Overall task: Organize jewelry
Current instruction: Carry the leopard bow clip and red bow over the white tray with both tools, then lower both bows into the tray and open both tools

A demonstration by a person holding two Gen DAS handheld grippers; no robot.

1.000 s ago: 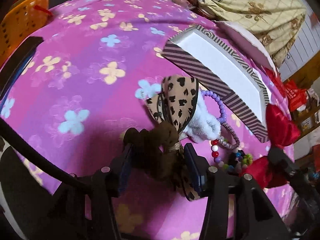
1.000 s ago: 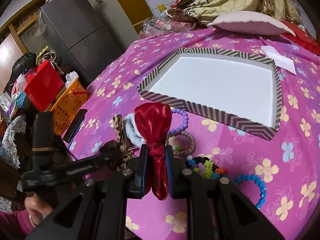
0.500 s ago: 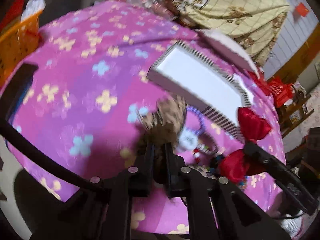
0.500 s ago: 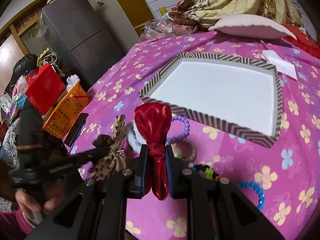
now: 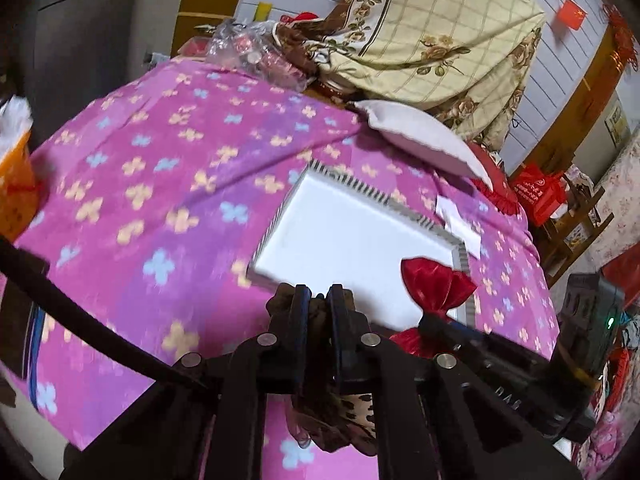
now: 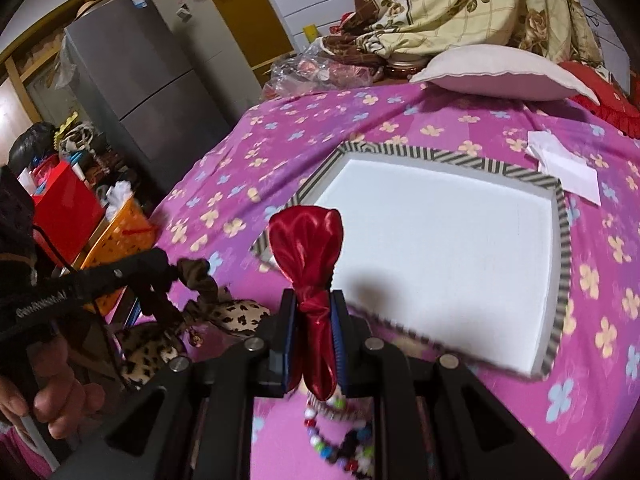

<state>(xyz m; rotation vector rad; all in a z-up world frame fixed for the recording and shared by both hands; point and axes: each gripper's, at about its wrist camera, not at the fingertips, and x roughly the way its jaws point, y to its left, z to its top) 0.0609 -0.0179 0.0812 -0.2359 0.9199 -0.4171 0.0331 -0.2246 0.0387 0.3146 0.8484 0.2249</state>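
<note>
Left gripper (image 5: 318,300): jaws clamped at the leopard bow's (image 6: 236,316) knot, so it hangs free. Right gripper (image 6: 314,312): jaws pinch the red bow (image 6: 306,232) mid-knot. Both are poised at the empty tray's (image 6: 560,216) near edge for placing.

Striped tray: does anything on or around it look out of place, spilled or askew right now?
Nothing stands out. The striped tray lies flat on the floral cloth, its white inside bare. The left gripper, whose jaws have just been closing, pinches the leopard bow; the right gripper holds the red bow. Bead bracelets lie loose below, uncollected.
</note>
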